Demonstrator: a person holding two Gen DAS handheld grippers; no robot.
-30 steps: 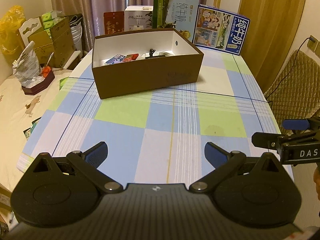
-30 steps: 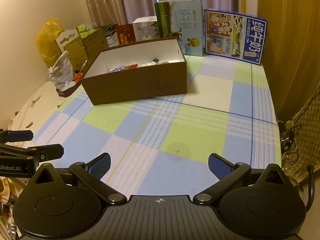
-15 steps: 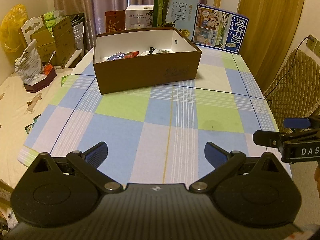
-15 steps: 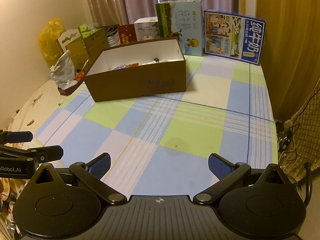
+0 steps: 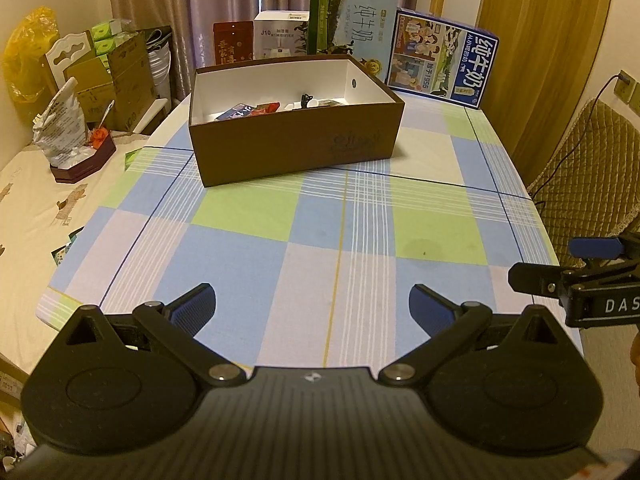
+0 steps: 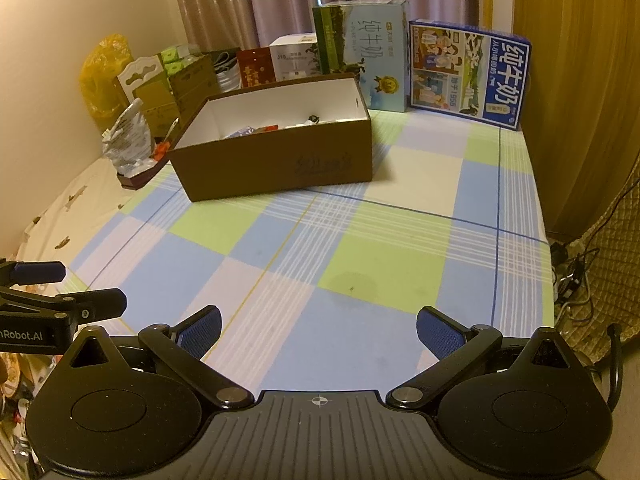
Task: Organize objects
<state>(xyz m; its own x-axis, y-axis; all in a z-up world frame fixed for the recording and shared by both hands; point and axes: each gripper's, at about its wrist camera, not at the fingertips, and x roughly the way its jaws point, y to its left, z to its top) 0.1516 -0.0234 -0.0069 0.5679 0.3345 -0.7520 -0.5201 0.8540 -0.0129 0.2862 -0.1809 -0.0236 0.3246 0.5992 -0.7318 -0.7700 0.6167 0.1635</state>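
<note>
Left tool [image 5: 312, 306]: held spread wide and empty above the near table edge
Right tool [image 6: 318, 326]: likewise spread, nothing gripped; kept beside the left
Brown box [image 5: 296, 142]: set mid-table [image 5: 248, 264], small items gathered inside; sorting is judged nearly done

I see the box [image 5: 296, 148] on the bench [image 5: 320, 248], well ahead of both jaws. Small items [image 5: 256, 110] lie inside it. Cartons [image 5: 444, 64] stand behind it.
</note>
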